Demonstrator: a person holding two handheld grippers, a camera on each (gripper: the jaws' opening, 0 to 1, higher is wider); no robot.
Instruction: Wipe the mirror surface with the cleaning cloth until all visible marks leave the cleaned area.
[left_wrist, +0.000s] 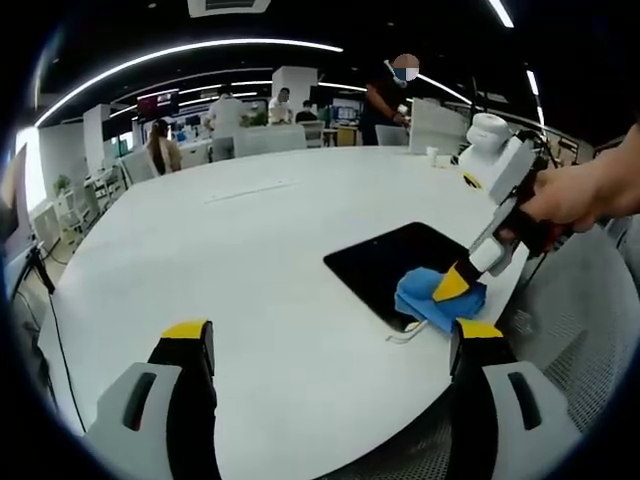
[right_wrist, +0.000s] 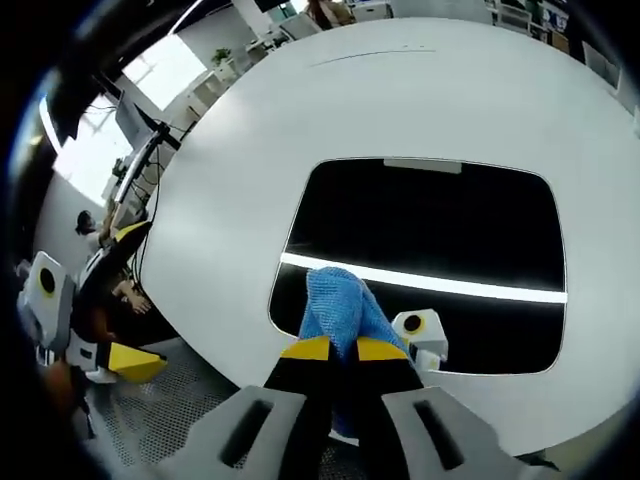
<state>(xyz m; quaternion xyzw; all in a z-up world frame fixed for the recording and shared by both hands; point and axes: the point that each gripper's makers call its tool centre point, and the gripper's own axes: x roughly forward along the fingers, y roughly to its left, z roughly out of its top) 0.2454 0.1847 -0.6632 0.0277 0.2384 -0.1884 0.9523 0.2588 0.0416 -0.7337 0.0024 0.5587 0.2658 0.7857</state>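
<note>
the right gripper (right_wrist: 338, 350) is angled down, its jaws clamped on a soft blue cloth (right_wrist: 338, 300) pressed to a glossy dark rectangular mirror (right_wrist: 430, 230); the left gripper (left_wrist: 335, 335) is held wide open, empty, over the smooth white table (left_wrist: 250, 260).

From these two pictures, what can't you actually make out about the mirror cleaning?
- Marks on the dark rectangular mirror: too faint to tell, right gripper view.
- Mirror beneath the blue cleaning cloth: covered, both views.
- Mirror's near edge: hidden by the right gripper.
- Left gripper: open, holding nothing.
</note>
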